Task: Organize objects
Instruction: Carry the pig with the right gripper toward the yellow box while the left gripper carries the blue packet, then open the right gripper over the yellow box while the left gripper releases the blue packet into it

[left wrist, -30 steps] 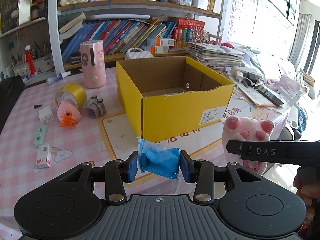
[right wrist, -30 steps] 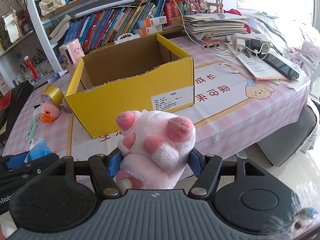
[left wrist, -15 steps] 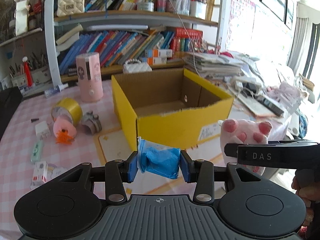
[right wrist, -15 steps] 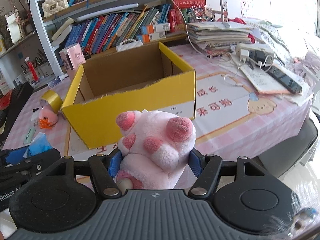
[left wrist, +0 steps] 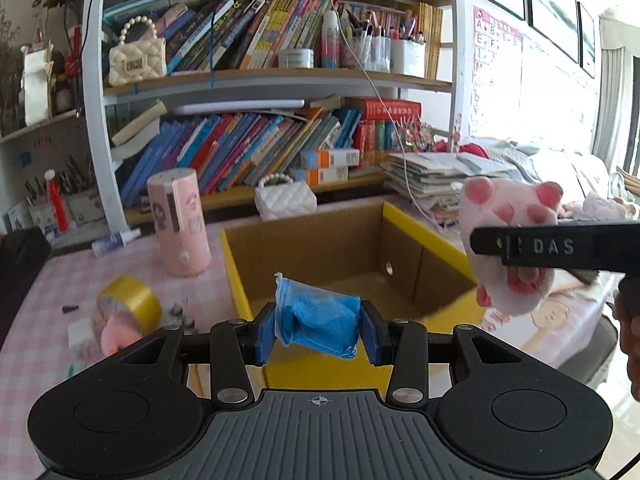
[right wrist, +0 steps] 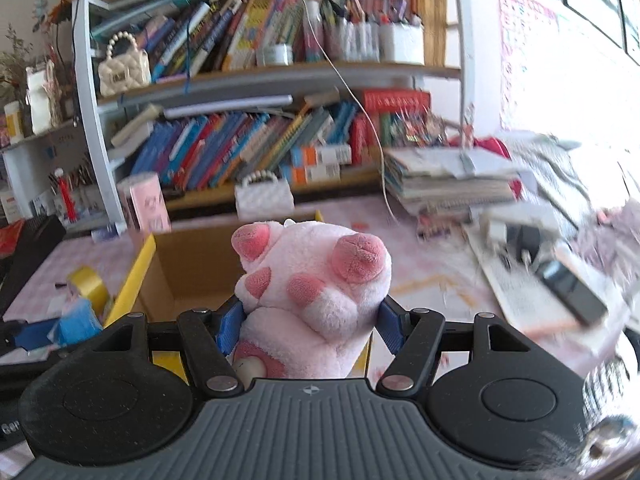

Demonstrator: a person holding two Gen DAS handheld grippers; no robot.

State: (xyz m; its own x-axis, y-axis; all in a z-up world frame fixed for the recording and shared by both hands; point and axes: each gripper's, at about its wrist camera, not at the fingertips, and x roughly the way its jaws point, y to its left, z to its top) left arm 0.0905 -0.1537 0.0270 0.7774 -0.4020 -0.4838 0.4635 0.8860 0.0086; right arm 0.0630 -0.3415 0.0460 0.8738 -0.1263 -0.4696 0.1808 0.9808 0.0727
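Observation:
My left gripper (left wrist: 318,334) is shut on a blue plastic packet (left wrist: 320,322) and holds it just above the near wall of the open yellow cardboard box (left wrist: 424,228). My right gripper (right wrist: 310,326) is shut on a pink plush paw (right wrist: 316,280), held over the near edge of the same box (right wrist: 138,270). In the left wrist view the paw (left wrist: 510,232) and the right gripper's black finger (left wrist: 560,246) hang above the box's right wall. The blue packet also shows in the right wrist view (right wrist: 76,320) at the far left.
A pink cylinder (left wrist: 180,222), a yellow tape roll (left wrist: 132,300), a pink toy (left wrist: 116,334) and small items lie left of the box on the pink checked table (left wrist: 32,320). A white quilted purse (left wrist: 286,198), bookshelves (left wrist: 260,148) and stacked papers (left wrist: 436,176) stand behind. A phone (right wrist: 570,292) lies right.
Both grippers have risen and moved forward towards the box with their loads still held. The paw now hangs over the box's right wall; the packet is at its near wall.

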